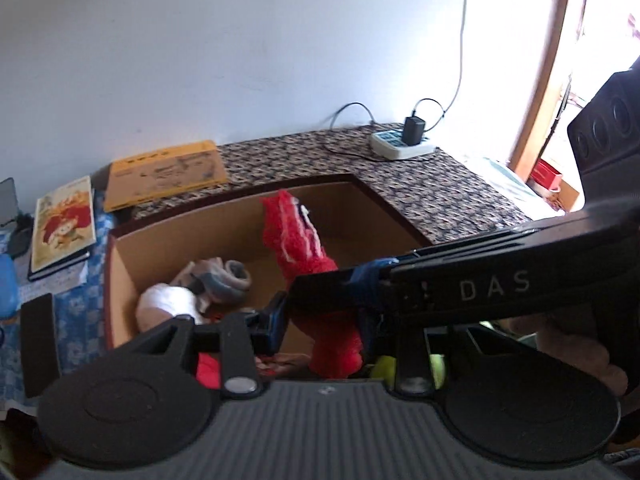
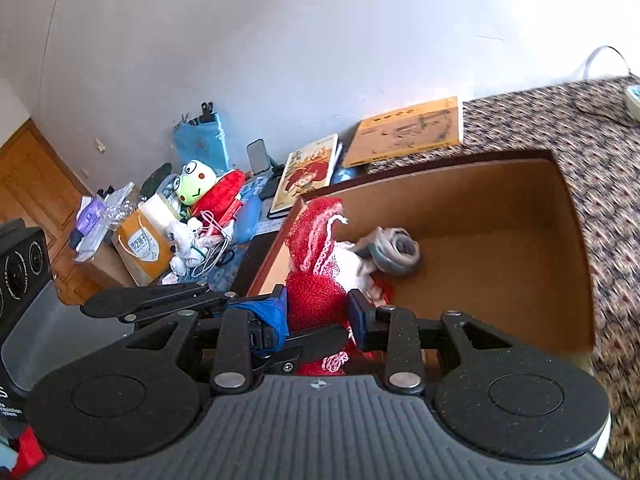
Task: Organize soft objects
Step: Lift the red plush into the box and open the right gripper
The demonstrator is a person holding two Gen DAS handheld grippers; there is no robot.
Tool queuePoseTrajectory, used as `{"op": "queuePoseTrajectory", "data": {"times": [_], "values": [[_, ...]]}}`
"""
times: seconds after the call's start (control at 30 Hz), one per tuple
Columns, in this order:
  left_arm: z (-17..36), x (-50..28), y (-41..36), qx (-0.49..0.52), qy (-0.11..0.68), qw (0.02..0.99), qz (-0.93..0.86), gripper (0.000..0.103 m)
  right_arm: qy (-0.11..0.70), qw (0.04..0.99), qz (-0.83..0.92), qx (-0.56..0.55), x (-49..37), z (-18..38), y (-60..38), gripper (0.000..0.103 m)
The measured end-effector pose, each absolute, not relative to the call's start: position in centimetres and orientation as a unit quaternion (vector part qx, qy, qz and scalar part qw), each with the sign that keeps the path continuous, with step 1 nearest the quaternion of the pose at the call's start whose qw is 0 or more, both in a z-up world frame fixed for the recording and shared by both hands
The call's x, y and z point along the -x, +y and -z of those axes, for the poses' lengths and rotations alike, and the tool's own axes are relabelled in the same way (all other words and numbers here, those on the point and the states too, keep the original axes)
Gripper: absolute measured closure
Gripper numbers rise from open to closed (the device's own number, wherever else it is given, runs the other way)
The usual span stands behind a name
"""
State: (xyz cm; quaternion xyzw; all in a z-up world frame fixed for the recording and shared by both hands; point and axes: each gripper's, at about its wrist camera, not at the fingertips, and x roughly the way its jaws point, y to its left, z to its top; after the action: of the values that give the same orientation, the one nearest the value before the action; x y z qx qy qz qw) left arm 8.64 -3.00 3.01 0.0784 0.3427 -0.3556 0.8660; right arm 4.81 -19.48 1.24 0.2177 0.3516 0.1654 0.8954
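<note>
Both your claws are on the same red fuzzy sock (image 1: 316,276), held over the open cardboard box (image 2: 480,200). Your left claw (image 1: 324,320) is pinching it low down, and your right claw (image 2: 318,316) closes on its middle, with the left claw's fingers crossing just in front of it. The sock stands up tall ahead of both claws, its cuff still above the box rim.

Part of the job looks done: straight ahead of your right claw, a rolled grey sock (image 2: 394,250) and a white bundle (image 1: 168,300) already lie on the box floor. More red fabric shows under the claws, though I can't tell whether it is a separate piece.

Plenty remains. Off to the left of your right claw, outside the box, a green frog toy (image 2: 195,182), a red cushion (image 2: 222,196) and a small white toy (image 2: 184,246) sit on the cluttered counter (image 2: 248,252).
</note>
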Motion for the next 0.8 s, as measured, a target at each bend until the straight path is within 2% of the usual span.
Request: {"op": "queuePoseTrajectory", "data": {"times": [0.63, 0.8], "values": [[5.2, -17.3, -1.2, -0.053, 0.456, 0.849, 0.262, 0.069, 0.421, 0.872, -0.155, -0.194, -13.7, 4.2, -16.3, 0.087], [5.7, -18.1, -1.2, -0.052, 0.465, 0.848, 0.249, 0.056, 0.428, 0.874, -0.138, -0.183, -14.5, 4.6, -16.2, 0.086]]}}
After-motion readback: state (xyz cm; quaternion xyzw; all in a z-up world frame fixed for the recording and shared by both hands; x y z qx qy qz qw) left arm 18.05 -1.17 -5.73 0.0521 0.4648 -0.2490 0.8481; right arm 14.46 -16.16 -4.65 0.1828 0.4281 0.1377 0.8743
